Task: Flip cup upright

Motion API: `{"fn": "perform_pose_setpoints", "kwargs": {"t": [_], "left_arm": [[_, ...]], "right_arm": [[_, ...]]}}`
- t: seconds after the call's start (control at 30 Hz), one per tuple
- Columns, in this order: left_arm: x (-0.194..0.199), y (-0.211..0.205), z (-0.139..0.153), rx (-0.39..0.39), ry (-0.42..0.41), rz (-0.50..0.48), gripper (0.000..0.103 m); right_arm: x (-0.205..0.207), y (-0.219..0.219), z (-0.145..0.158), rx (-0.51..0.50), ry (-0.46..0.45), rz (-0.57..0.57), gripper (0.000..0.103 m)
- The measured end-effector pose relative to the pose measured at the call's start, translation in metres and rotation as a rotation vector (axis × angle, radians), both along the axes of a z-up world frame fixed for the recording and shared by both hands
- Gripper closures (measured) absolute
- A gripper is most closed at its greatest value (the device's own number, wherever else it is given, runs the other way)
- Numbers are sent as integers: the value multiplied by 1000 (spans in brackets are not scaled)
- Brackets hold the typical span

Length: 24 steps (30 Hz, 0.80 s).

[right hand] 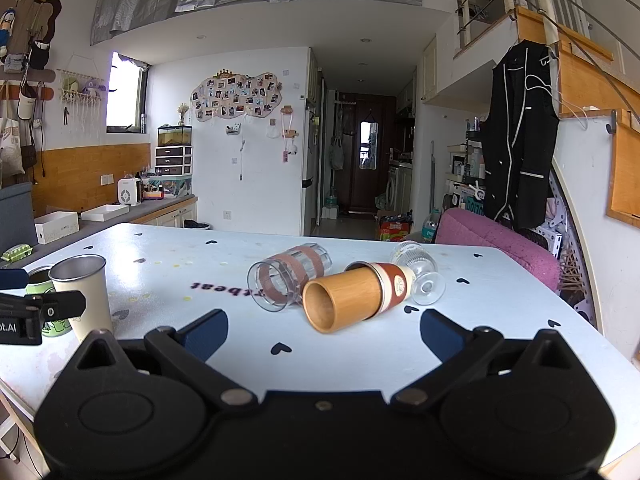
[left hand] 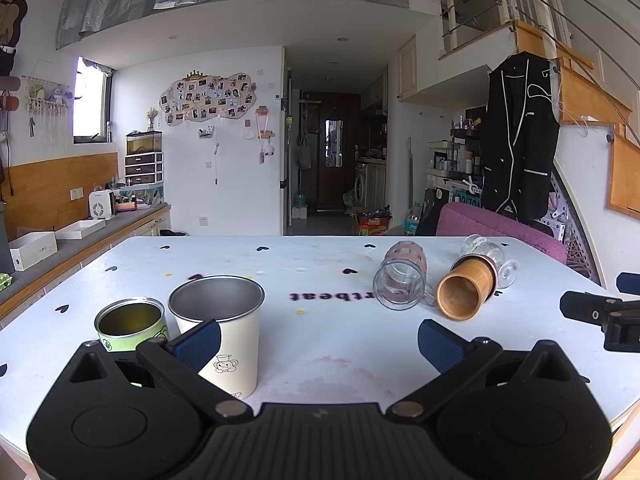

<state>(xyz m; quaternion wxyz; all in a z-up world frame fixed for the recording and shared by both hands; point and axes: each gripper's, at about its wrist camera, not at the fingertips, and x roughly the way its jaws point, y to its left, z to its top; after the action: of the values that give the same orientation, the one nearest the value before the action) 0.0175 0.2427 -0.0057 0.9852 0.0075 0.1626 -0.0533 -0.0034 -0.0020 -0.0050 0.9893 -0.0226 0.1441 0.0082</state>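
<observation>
Three cups lie on their sides on the white table (right hand: 360,356): a clear glass with brown bands (right hand: 290,280), a bamboo cup with a red band (right hand: 352,294), and a stemmed glass (right hand: 420,276) behind it. They also show in the left wrist view: the banded glass (left hand: 402,276), the bamboo cup (left hand: 466,288), the stemmed glass (left hand: 490,256). A white steel-lined cup (left hand: 220,332) and a green tin (left hand: 130,324) stand upright. My left gripper (left hand: 318,346) is open, its left finger beside the white cup. My right gripper (right hand: 324,336) is open, just before the bamboo cup.
A pink chair (right hand: 496,240) stands behind the table's far right edge. A counter with white boxes (left hand: 36,248) runs along the left. The right gripper's body (left hand: 600,316) shows at the right of the left wrist view.
</observation>
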Motion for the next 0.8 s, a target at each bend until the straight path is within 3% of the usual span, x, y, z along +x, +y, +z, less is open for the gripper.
{"fn": "perform_pose_setpoints", "kwargs": {"t": [0.8], "left_arm": [[0, 0, 0, 0, -1, -1, 0]], "right_arm": [[-3, -1, -2, -1, 0, 0, 0]]}}
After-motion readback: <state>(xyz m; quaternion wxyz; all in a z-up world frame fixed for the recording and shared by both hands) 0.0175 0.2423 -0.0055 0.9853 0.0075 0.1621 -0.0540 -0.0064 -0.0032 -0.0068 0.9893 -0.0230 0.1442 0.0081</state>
